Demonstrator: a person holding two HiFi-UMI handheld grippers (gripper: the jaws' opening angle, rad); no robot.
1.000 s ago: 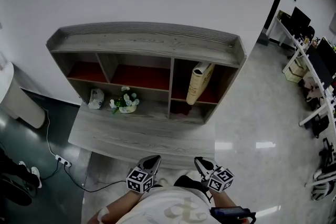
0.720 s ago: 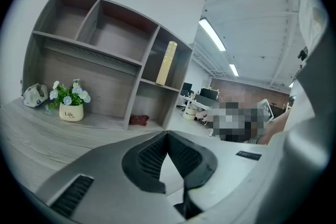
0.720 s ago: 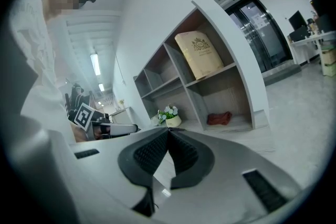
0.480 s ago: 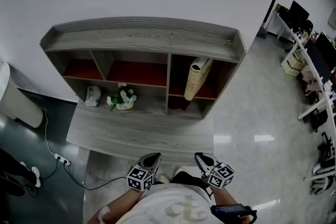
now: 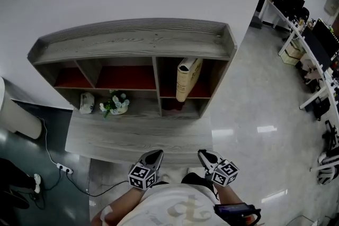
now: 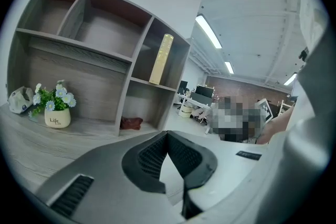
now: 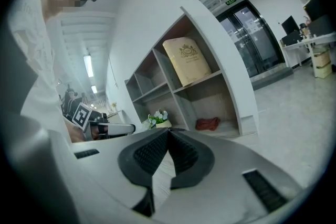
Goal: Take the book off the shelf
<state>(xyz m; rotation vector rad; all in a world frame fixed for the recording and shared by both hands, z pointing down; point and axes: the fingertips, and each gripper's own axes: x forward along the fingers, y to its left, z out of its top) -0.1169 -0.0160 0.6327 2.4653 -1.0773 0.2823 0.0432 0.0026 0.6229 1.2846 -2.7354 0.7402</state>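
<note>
Head view: wooden shelf (image 5: 132, 39) is seen against the white wall. The book (image 5: 186, 78) is stood in the upper right compartment, slightly tilted, its tan cover and rounded spine facing out. A flower pot (image 5: 114, 104) is set on the lower left ledge. Left gripper (image 5: 154, 154) and right gripper (image 5: 204, 155) are held low by the person's body, well apart from the shelf.

Left gripper view: jaws are pressed together with nothing between them. The book is seen spine-on as a tall, pale yellow block. A red cloth (image 6: 131, 123) is seen in the compartment below it.

Right gripper view: jaws are closed tip to tip and empty. The book's beige front is shown, with a gold emblem near the top.
</note>
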